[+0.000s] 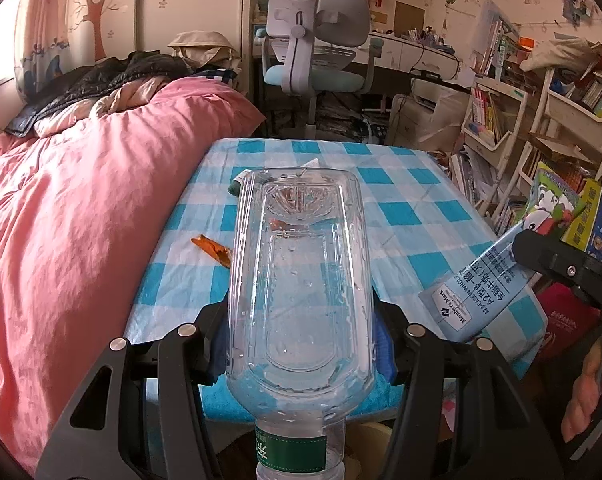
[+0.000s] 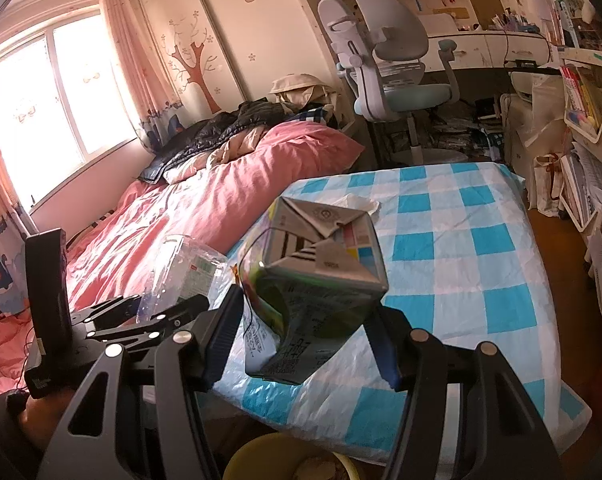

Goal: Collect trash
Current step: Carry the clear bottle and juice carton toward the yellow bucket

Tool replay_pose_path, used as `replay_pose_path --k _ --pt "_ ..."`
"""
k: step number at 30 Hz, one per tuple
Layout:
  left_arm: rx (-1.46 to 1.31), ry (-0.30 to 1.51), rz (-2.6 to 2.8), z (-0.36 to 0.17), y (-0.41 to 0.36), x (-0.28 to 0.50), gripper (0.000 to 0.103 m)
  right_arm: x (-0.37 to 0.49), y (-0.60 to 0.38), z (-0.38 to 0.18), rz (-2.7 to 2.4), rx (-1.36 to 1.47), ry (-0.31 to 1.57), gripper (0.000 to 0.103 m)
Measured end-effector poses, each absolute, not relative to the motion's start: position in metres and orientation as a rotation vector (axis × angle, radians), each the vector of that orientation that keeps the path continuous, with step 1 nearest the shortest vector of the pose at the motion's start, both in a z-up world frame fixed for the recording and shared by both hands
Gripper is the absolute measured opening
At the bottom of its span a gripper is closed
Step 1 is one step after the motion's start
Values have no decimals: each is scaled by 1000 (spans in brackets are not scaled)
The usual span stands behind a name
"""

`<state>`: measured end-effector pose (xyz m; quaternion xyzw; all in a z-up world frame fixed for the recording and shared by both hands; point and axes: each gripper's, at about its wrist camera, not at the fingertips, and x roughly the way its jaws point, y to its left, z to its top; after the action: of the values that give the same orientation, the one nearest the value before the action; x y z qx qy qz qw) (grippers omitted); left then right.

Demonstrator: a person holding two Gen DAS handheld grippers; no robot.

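Bottle point(image 1: 299, 280) clear, empty, light, slick, crushable: clamped mid-body in left gripper point(image 1: 301, 340), above table point(image 1: 421, 216) edge | carton point(image 2: 313, 280) dented, soft: pinched at its sides in right gripper point(image 2: 301, 344) | orange wrapper point(image 1: 213, 249) on cloth: take its edge

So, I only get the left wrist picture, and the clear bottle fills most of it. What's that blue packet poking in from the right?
Observer: A drink carton. The right wrist view shows its folded end, and the right gripper has it pinched between its fingers.
Operator: Is it squashed?
Observer: Its side is dented inward near the fingers.
Operator: Anything left on the table behind my bottle?
Observer: A crumpled white paper lies on the checked cloth, beyond the carton.
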<state>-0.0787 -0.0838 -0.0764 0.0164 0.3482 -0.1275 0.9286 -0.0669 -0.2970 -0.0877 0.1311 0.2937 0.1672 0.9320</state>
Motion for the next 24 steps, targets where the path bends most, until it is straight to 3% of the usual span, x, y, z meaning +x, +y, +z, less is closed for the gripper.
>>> replay_pose_path --k 24 --pt "29 721 -265 -85 -80 -105 54 -89 -282 -93 376 226 623 58"
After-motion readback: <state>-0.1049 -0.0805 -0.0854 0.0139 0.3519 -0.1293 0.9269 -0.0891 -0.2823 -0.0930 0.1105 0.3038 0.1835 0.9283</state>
